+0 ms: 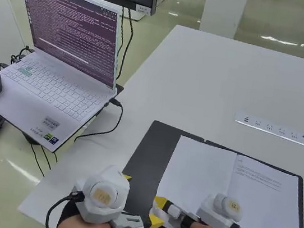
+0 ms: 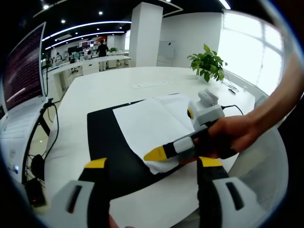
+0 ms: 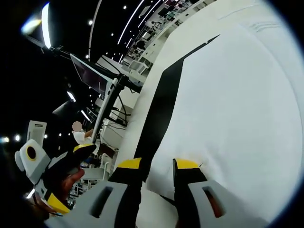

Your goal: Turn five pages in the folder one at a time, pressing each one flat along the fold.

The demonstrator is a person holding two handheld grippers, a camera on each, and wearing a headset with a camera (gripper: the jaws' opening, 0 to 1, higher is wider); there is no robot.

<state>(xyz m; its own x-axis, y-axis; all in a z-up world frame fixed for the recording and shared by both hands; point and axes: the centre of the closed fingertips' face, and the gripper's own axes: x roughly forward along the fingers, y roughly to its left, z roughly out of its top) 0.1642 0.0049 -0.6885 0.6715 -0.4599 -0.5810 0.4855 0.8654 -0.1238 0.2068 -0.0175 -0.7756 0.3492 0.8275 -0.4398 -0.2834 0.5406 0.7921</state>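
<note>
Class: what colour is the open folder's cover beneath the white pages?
The folder is black; the head view shows it best.

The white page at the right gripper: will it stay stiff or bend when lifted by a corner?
Probably floppy: the page is one thin sheet, and its near edge seems to curl above the folder. Likely very light, so the right gripper should need little force. Smooth paper may slip from a loose pinch.

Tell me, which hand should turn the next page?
Probably right: the right gripper has its fingers at the page corner, while the left gripper hovers open, holding nothing.
</note>
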